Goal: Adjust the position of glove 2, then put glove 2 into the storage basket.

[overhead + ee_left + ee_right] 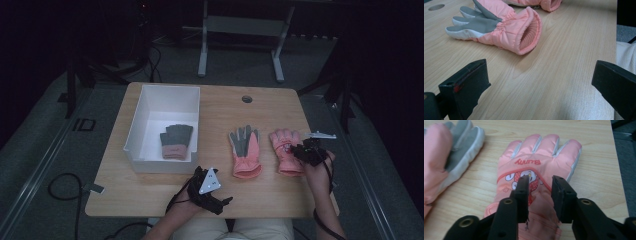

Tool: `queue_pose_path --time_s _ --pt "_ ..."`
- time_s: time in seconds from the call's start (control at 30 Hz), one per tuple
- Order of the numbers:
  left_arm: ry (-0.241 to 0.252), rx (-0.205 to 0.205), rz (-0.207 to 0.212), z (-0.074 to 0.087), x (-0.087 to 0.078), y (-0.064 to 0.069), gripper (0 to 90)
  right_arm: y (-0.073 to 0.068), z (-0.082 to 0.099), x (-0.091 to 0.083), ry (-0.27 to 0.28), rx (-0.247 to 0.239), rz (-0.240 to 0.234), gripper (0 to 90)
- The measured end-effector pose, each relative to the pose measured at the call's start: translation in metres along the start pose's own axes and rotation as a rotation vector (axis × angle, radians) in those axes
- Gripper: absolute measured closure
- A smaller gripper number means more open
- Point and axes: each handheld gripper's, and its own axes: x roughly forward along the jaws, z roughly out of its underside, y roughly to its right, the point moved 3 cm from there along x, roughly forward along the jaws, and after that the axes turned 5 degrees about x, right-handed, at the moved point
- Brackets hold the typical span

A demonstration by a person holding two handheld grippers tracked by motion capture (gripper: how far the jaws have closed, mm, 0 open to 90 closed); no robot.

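Two pink gloves lie side by side on the wooden table (pixel 210 107). One glove (pixel 245 152) (pixel 506 27) (pixel 439 157) shows its grey palm. The other glove (pixel 285 150) (pixel 541 152) lies back up, with a cartoon print and the word "Bunny". My right gripper (pixel 305 150) (pixel 540 180) hovers low over that glove's back, jaws apart with the print showing between them, pressing on nothing. My left gripper (pixel 212 187) (pixel 541 67) rests near the table's front edge, jaws wide open, pointing at the cuff of the grey-palmed glove.
A white open box (pixel 170 89) stands at the table's left and holds a grey glove with a pink cuff (pixel 176 141). A round cable hole (pixel 247 99) sits near the far edge. A metal frame (pixel 240 30) stands on the floor beyond the table.
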Motion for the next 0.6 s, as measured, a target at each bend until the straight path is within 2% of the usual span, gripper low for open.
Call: queue_pose_path --time_s 0.17,0.23,0.6 --pt "0.005 0.001 0.000 -0.001 0.001 0.001 0.7 0.002 -0.006 -0.010 0.013 -0.062 -0.041 60.9" --pt "0.001 0.003 0.002 -0.002 0.001 0.001 0.7 0.002 -0.008 -0.011 0.013 -0.081 -0.044 60.2" --pt "0.003 0.003 -0.001 -0.001 0.000 0.001 0.7 0.002 -0.007 -0.001 0.002 -0.119 -0.066 59.8"
